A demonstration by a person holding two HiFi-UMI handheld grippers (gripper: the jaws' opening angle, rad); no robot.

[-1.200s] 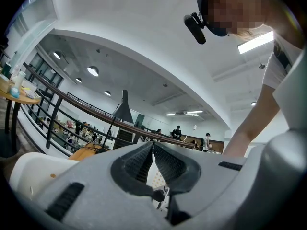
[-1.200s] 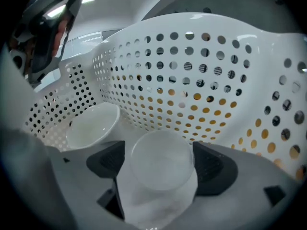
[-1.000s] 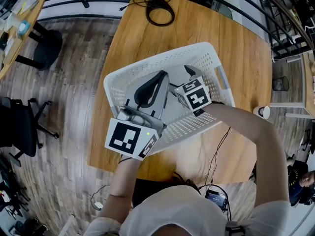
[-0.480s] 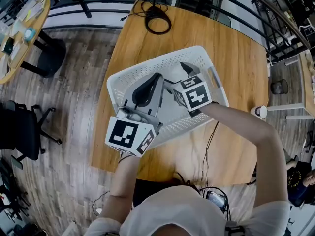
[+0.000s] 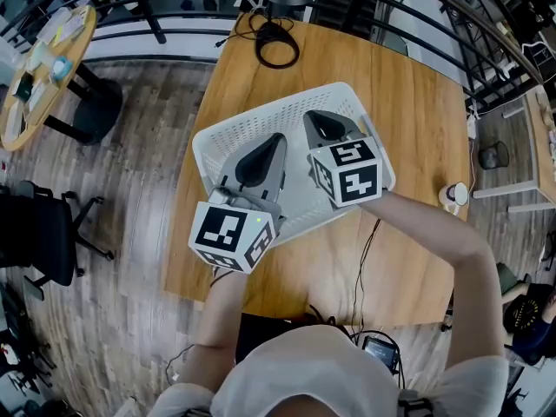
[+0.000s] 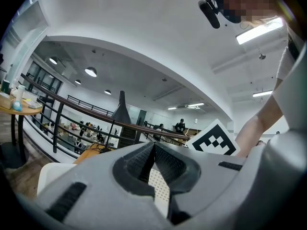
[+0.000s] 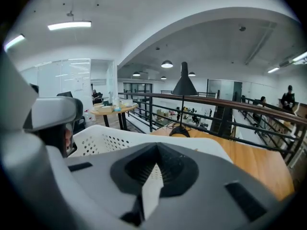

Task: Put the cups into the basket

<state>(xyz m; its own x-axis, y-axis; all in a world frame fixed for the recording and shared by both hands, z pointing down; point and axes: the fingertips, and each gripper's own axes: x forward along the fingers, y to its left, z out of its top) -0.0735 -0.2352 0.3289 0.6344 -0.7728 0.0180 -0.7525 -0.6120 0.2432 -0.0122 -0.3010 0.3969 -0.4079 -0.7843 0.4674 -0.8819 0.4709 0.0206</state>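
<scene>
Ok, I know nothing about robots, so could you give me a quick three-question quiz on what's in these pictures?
1. True or false: the white perforated plastic basket stands on the light brown wooden table.
2. What lies at the table's far end? A) coiled black cable B) red mug C) laptop
3. The left gripper has its jaws ____.
Key: 1 true; 2 A; 3 together, nothing between them.

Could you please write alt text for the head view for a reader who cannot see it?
A person holds the grey left tongs and grey right tongs, both shut and empty, over a white perforated plastic basket on a wooden table.
</scene>
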